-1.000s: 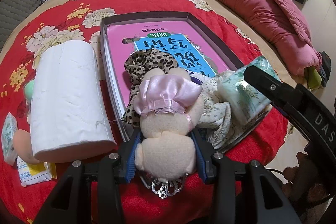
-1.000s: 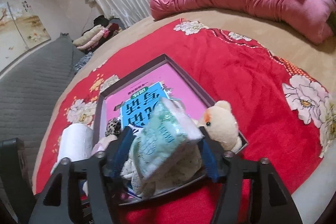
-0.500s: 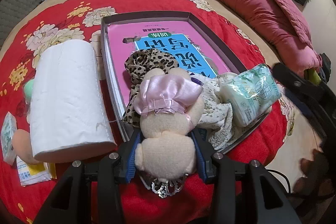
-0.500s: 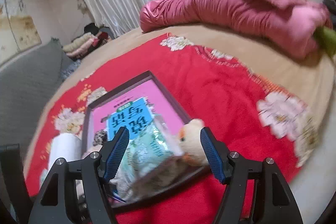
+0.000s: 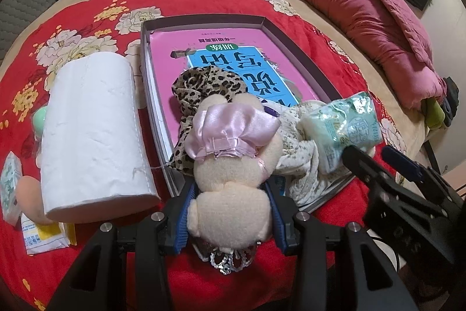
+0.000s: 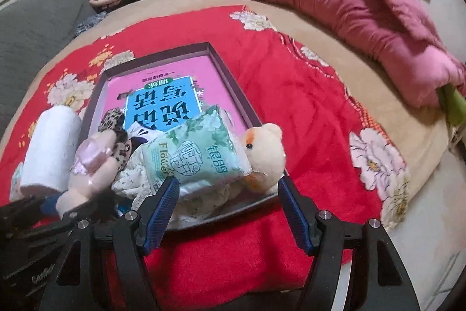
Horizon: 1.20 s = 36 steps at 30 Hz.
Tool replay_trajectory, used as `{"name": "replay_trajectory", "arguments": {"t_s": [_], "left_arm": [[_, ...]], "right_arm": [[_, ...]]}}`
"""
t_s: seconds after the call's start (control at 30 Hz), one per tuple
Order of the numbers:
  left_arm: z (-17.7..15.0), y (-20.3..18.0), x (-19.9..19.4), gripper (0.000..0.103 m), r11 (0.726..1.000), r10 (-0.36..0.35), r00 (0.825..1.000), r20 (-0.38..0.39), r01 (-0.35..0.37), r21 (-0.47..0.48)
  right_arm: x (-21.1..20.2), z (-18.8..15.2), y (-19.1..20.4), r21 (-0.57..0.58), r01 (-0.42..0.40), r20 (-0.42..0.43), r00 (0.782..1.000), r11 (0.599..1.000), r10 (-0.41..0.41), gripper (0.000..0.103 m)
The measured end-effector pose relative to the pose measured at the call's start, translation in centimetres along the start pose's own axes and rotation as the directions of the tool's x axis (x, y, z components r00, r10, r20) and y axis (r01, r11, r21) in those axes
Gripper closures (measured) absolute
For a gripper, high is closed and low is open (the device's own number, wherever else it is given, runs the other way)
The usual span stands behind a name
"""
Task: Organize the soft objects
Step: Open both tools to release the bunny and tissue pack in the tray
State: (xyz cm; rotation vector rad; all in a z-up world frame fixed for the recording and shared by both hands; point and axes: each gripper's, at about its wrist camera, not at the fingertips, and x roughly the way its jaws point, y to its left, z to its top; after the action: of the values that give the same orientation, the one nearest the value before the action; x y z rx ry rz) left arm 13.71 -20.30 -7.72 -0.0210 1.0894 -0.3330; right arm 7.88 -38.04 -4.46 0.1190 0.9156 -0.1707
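Observation:
My left gripper is shut on a cream plush doll with a pink satin skirt, held at the near edge of the dark tray. In the tray lie a pink and blue book, a leopard-print cloth, a floral cloth and a green tissue pack. My right gripper is open and empty, just in front of the tissue pack. A cream bear leans on the tray's right corner.
A large white paper roll lies left of the tray on the red floral blanket. Small tissue packs, a peach ball and a yellow-white packet lie at the far left. A pink quilt lies at the back right.
My right gripper let go of the green tissue pack, which now lies in the tray, opened, and drew back toward me. My left gripper has stayed still with the doll.

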Motion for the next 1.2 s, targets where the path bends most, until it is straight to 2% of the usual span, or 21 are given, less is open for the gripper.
{"name": "replay_trajectory", "arguments": {"t_s": [0.57, 0.93, 1.2], "left_arm": [[0.7, 0.1, 0.5, 0.057, 1.000, 0.011, 1.000, 0.006, -0.011, -0.001], [0.9, 0.1, 0.6, 0.056, 1.000, 0.013, 1.000, 0.003, -0.013, 0.010], [0.9, 0.1, 0.6, 0.055, 1.000, 0.017, 1.000, -0.002, -0.017, 0.016]], "right_arm": [[2.9, 2.0, 1.5, 0.009, -0.045, 0.056, 0.997, 0.999, 0.044, 0.029], [0.1, 1.8, 0.1, 0.063, -0.104, 0.183, 0.979, 0.993, 0.090, 0.026], [0.2, 1.6, -1.5, 0.132, -0.110, 0.180, 0.980, 0.985, 0.085, 0.026]]}}
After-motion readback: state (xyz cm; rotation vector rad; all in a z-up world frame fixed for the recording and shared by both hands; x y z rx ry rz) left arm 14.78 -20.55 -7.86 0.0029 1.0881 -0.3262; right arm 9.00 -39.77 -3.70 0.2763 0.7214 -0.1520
